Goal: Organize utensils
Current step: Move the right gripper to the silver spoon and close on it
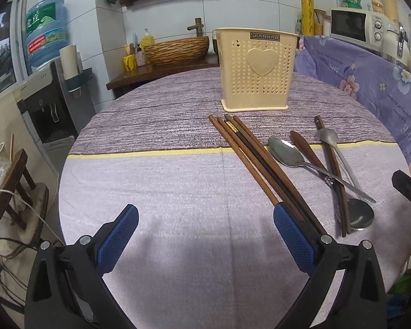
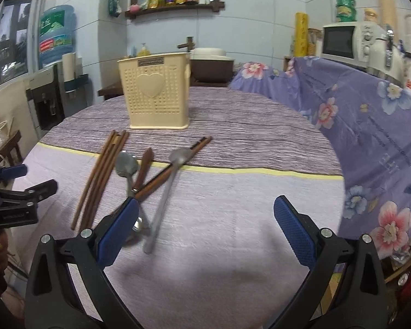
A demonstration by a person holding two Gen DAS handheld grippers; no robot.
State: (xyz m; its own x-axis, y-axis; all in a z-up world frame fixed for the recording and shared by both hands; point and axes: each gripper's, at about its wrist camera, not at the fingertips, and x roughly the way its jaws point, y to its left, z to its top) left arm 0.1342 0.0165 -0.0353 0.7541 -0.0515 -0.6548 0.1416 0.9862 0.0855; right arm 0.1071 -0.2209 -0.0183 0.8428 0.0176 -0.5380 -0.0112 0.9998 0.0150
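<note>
A cream perforated utensil holder (image 1: 256,71) (image 2: 157,90) with a heart on its front stands upright at the far side of the round table. Several brown chopsticks (image 1: 254,159) (image 2: 101,175) lie side by side in front of it. To their right a metal spoon (image 1: 285,150) (image 2: 127,167), a wooden spoon (image 1: 301,142) (image 2: 145,164), a second metal spoon (image 1: 328,137) (image 2: 178,159) and two more chopsticks (image 1: 334,164) (image 2: 175,170) lie crossed in a loose pile. My left gripper (image 1: 205,213) is open and empty, its right finger above the chopsticks' near ends. My right gripper (image 2: 205,211) is open and empty, its left finger above the pile's near end.
A purple-and-lilac cloth (image 1: 178,181) covers the table. A floral purple sheet (image 2: 370,126) drapes over furniture along the right side, with a microwave (image 2: 348,41) behind it. A water dispenser (image 1: 46,104) and a wooden stool (image 1: 11,186) stand off the table's left edge.
</note>
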